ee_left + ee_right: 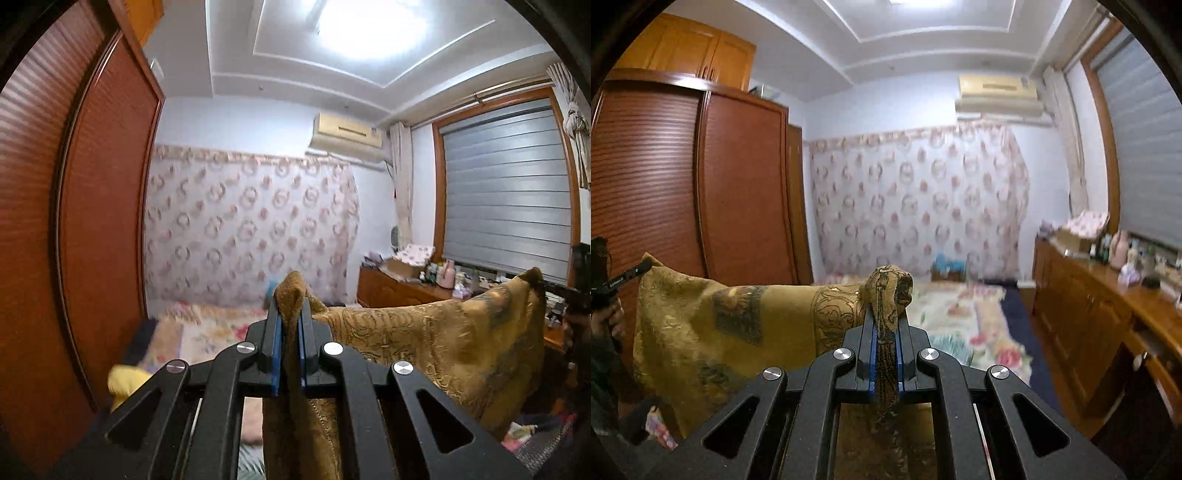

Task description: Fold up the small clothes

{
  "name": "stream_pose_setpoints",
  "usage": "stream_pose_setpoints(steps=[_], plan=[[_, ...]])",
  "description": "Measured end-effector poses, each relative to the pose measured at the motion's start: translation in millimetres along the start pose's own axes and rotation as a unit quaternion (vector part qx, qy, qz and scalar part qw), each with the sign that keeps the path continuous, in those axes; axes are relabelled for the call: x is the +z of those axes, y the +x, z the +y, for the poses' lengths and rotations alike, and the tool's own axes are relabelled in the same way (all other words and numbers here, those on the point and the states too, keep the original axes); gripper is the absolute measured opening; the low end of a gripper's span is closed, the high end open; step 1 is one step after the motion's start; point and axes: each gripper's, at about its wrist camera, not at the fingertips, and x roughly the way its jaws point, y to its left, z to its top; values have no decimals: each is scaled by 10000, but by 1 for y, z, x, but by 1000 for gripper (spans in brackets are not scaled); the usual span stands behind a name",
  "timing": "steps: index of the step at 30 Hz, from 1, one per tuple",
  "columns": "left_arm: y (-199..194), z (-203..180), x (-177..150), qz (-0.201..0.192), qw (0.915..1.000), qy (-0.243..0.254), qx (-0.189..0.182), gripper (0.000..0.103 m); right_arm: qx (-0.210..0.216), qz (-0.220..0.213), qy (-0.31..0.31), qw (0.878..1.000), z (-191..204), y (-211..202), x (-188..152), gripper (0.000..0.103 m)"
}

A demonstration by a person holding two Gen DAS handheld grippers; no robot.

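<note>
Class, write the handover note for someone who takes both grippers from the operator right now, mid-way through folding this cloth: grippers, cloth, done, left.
Left gripper: shut on one corner of the golden patterned cloth.
Right gripper: shut on the opposite top corner of the same cloth.
Cloth: held up in the air, stretched between the two grippers, its body hanging below, above the floral bed.
Done: both corners picked up and the cloth lifted and spread.
Left: no fold is visible yet. Probably lower it flat onto the bed, then fold it; keep both grips closed until it rests.

Bright ceiling light (365,26) glare, fisheye-bent edges, dark vignette corners, slight motion blur.
</note>
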Motion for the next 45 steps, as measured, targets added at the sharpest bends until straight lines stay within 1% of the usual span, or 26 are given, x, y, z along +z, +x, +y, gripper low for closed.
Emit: stream_pose_setpoints(steps=[3, 5, 7, 8, 10, 11, 13, 14, 15, 16, 17, 18, 19, 20, 21, 22, 23, 24, 26, 27, 29, 31, 36, 39, 41, 45], plan=[[29, 7, 26, -106, 9998, 81, 156, 8, -30, -128, -55, 9999, -2, 9, 24, 7], [55, 13, 38, -28, 9994, 156, 297, 8, -70, -67, -131, 9999, -2, 30, 38, 7], [86, 21, 41, 155, 9987, 194, 435, 8, -124, 72, -220, 9997, -2, 65, 45, 7], [110, 28, 38, 282, 9981, 175, 528, 8, -165, 174, -266, 9994, -1, 90, 47, 7], [152, 38, 24, 531, 9962, 265, 643, 10, -287, 409, -329, 9982, 0, 141, 46, 7], [182, 43, 11, 759, 9940, 374, 688, 13, -379, 526, -376, 9972, 0, 167, 43, 7], [228, 51, -12, 1198, 9881, 621, 743, 25, -723, 884, -364, 9928, -3, 226, 28, 9], [249, 56, -25, 1444, 9842, 730, 721, 26, -970, 1153, -332, 9880, -5, 254, 17, 18], [264, 61, -36, 1586, 9825, 698, 679, 31, -1291, 1539, -233, 9793, -10, 287, 0, 23], [273, 64, -44, 1686, 9811, 680, 656, 41, -1442, 1797, -127, 9730, -14, 308, -13, 28], [280, 66, -53, 1800, 9791, 704, 638, 44, -1489, 1994, -23, 9685, -18, 325, -27, 29], [284, 66, -62, 1895, 9774, 720, 606, 44, -1507, 2129, 53, 9654, -21, 337, -43, 29], [284, 64, -69, 1984, 9763, 693, 527, 46, -1544, 2165, 73, 9640, -21, 341, -54, 29], [282, 62, -75, 2051, 9756, 651, 428, 49, -1534, 2175, 99, 9639, -21, 342, -63, 33], [281, 60, -79, 2099, 9749, 637, 377, 59, -1464, 2206, 132, 9642, -21, 342, -74, 37], [279, 57, -84, 2135, 9742, 640, 351, 66, -1386, 2263, 148, 9640, -20, 341, -84, 48], [276, 53, -89, 2165, 9737, 640, 311, 70, -1318, 2311, 140, 9639, -20, 338, -93, 52], [272, 52, -95, 2215, 9729, 616, 259, 73, -1297, 2329, 125, 9637, -21, 337, -95, 53], [261, 45, -101, 2315, 9713, 533, 142, 73, -1274, 2389, 132, 9626, -31, 342, -96, 53], [254, 41, -105, 2341, 9709, 504, 86, 73, -1197, 2404, 198, 9631, -34, 336, -99, 53], [240, 33, -115, 2372, 9704, 463, -8, 73, -1030, 2433, 257, 9641, -52, 323, -87, 53], [232, 29, -125, 2441, 9687, 443, -27, 73, -928, 2452, 234, 9647, -60, 325, -81, 53], [212, 23, -159, 2758, 9605, 362, -68, 73, -715, 2585, 347, 9627, -70, 293, -95, 53], [200, 21, -179, 2943, 9550, 378, -27, 73, -596, 2753, 439, 9585, -74, 283, -110, 53], [194, 20, -189, 3046, 9516, 406, -34, 73, -574, 2899, 448, 9543, -79, 283, -112, 53], [194, 19, -196, 3108, 9497, 389, 24, 73, -679, 3151, 484, 9454, -95, 288, -121, 53]])
